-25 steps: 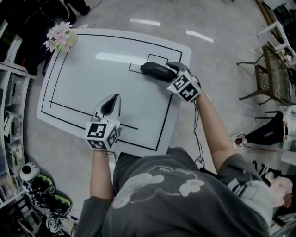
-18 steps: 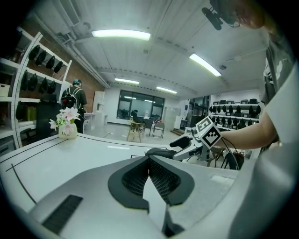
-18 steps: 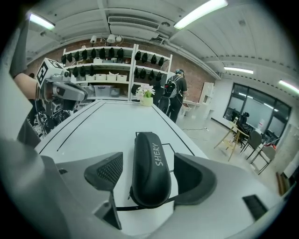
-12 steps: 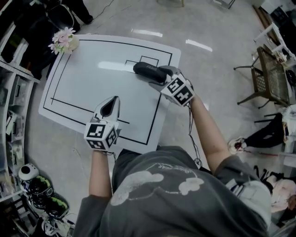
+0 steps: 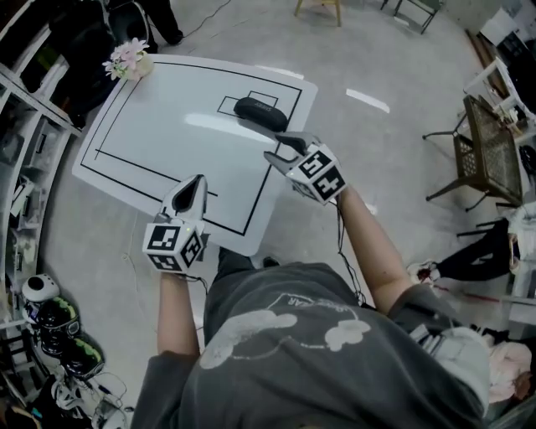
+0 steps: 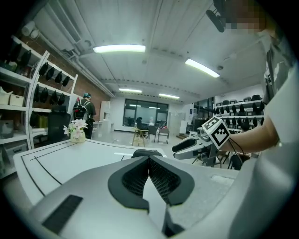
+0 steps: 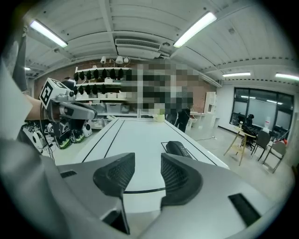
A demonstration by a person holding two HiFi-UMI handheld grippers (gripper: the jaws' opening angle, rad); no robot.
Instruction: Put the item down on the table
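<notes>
A black oblong case (image 5: 260, 114) lies on the white table (image 5: 167, 134), partly over a small marked rectangle near the far right edge. It also shows in the right gripper view (image 7: 181, 150). My right gripper (image 5: 281, 149) hangs just short of the case, off the table's right edge and apart from it. Its jaws are closing with nothing between them (image 7: 148, 161). My left gripper (image 5: 197, 181) is over the table's near edge, shut and empty (image 6: 149, 161).
A vase of pink flowers (image 5: 130, 60) stands at the table's far left corner. Shelves with helmets (image 5: 46, 314) run along the left. A metal chair (image 5: 490, 142) is at the right and a stool (image 5: 318, 7) beyond the table. A person with a backpack (image 6: 85, 111) stands far off.
My right gripper has let go of the black case and drawn back toward me. The case stays on the table. The right jaws have narrowed. Both grippers sit nearer the table's front edge.
</notes>
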